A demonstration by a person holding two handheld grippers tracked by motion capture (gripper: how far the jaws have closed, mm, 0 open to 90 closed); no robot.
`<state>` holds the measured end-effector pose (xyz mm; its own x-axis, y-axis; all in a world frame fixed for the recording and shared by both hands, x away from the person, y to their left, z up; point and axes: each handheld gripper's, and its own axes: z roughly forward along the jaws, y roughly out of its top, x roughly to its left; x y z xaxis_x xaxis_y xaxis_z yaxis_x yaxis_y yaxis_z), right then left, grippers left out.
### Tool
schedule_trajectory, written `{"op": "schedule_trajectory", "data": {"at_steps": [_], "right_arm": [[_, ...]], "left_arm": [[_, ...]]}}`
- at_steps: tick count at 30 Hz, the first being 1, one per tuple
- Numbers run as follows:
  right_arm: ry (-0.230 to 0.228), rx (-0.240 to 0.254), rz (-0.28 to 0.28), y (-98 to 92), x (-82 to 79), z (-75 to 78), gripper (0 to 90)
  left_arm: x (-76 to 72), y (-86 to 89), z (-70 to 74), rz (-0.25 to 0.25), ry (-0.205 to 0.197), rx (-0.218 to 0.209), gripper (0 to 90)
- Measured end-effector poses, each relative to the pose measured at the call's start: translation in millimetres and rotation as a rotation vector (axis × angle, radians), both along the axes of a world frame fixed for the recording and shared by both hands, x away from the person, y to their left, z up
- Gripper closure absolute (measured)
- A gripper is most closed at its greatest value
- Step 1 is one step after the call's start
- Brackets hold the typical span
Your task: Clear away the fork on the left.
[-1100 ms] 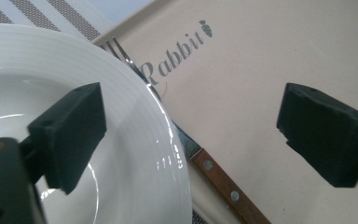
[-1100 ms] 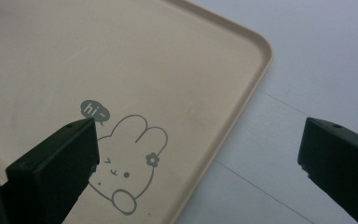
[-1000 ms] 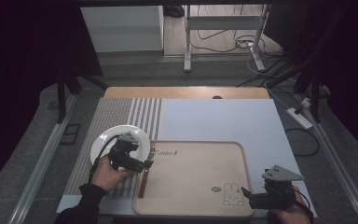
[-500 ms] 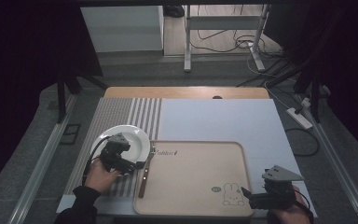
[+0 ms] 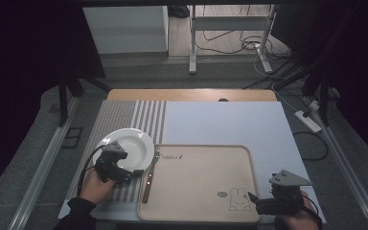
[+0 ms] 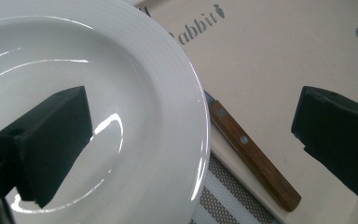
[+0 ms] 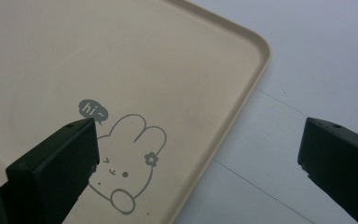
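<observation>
At the lower left of the high view, the left tongs (image 5: 133, 174) hang open, one jaw over the round white ceramic plate (image 5: 127, 148) and one beyond its rim, gripping nothing. The plate sits on the striped placemat (image 5: 120, 117) on the desk (image 5: 220, 120), just left of the beige plastic tray with a rabbit print (image 5: 201, 177); moving it looks not yet begun. One wooden-handled fork (image 5: 148, 179) lies along the tray's left edge. At the lower right, the right tongs (image 5: 252, 199) gape open over the tray's corner. Count: one plate, one tray, one fork, two tongs.
</observation>
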<state>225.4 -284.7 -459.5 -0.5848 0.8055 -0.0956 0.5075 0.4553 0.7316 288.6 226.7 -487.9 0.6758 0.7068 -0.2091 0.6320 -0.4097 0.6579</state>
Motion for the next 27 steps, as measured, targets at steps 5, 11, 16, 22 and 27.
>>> {"op": "schedule_trajectory", "data": {"at_steps": [5,11,16,22,27], "right_arm": [[0.000,-0.001,0.000,0.0,-0.4,0.2,0.0],[-0.001,-0.006,-0.001,0.2,-0.5,0.2,0.0],[-0.002,-0.006,-0.001,0.2,-0.6,0.2,0.0],[-0.002,-0.005,-0.001,0.1,-0.6,0.2,0.0],[-0.003,-0.006,-0.002,0.0,-0.7,0.2,0.0]], "left_arm": [[-10.7,7.7,-0.2,0.019,0.000,-0.008,0.0],[-22.4,15.6,0.6,0.045,-0.007,-0.011,0.0],[-29.7,21.5,0.3,0.061,-0.004,-0.019,0.0],[-37.3,27.3,-0.8,0.079,-0.002,-0.025,0.0],[-43.3,30.8,-1.6,0.091,0.000,-0.016,0.0]]}}
